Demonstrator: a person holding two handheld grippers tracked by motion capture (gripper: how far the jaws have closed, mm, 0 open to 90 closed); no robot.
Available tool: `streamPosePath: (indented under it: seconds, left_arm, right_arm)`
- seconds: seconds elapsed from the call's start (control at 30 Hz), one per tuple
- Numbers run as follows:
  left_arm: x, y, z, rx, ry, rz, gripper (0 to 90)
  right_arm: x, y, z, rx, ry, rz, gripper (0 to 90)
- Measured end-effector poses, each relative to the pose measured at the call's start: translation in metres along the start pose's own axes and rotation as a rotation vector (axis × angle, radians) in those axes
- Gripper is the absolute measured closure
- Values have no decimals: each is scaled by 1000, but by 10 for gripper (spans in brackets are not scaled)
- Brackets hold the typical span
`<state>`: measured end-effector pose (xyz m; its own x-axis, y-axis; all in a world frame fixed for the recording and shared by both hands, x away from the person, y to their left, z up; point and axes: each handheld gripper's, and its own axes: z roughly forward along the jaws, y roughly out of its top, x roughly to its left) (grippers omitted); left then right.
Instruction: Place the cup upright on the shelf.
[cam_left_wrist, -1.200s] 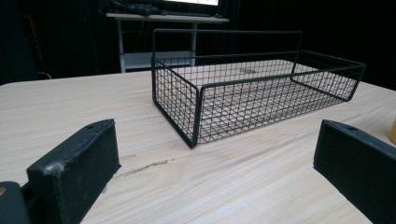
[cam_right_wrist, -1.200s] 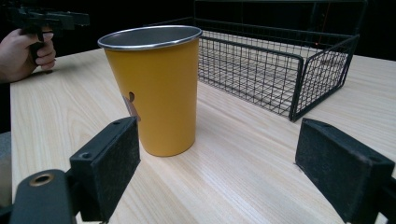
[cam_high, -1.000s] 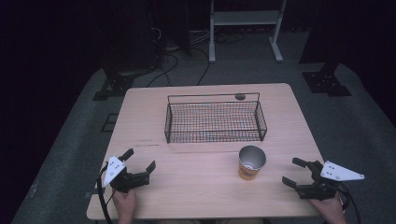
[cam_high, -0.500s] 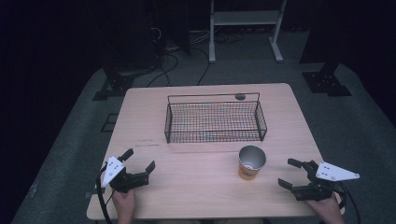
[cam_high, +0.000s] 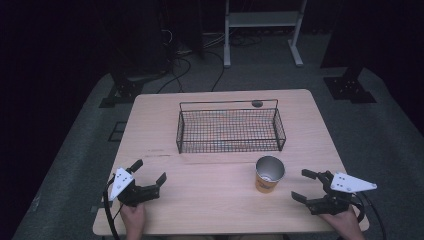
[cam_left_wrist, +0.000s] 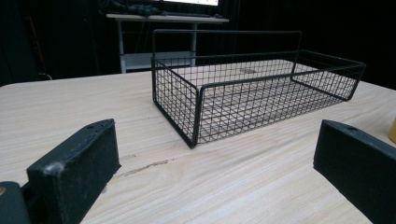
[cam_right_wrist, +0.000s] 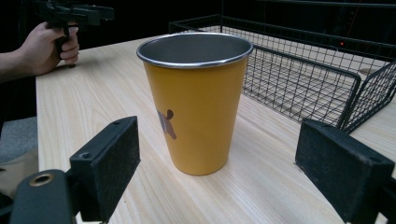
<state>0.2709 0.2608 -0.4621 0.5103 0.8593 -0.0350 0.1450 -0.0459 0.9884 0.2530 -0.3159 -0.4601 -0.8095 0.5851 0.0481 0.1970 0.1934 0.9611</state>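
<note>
At nine o'clock of our wide-jawed right gripper (cam_high: 309, 186), we judge the light, rigid, slick-walled cup (cam_high: 269, 174) best pinched mid-wall.

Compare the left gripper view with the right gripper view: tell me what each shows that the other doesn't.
The left gripper view alone gives the wire basket nearly whole, with a white shelf stand behind. The right gripper view alone gives the whole yellow cup standing upright between open jaws, plus the far hand holding the left gripper. Both share the wooden table and basket.
</note>
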Motion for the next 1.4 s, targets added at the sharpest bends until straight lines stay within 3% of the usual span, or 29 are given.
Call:
streamPosePath:
  seconds: [0.4, 0.87, 1.4]
  left_arm:
    - [0, 0, 0, -2, 0, 3, 0]
    - [0, 0, 0, -2, 0, 7, 0]
    - [0, 0, -1, -4, 0, 7, 0]
  right_arm:
    - [1, 3, 5, 9, 4, -4, 118]
    - [2, 7, 18, 24, 4, -3, 29]
    - [6, 19, 46, 51, 30, -20, 0]
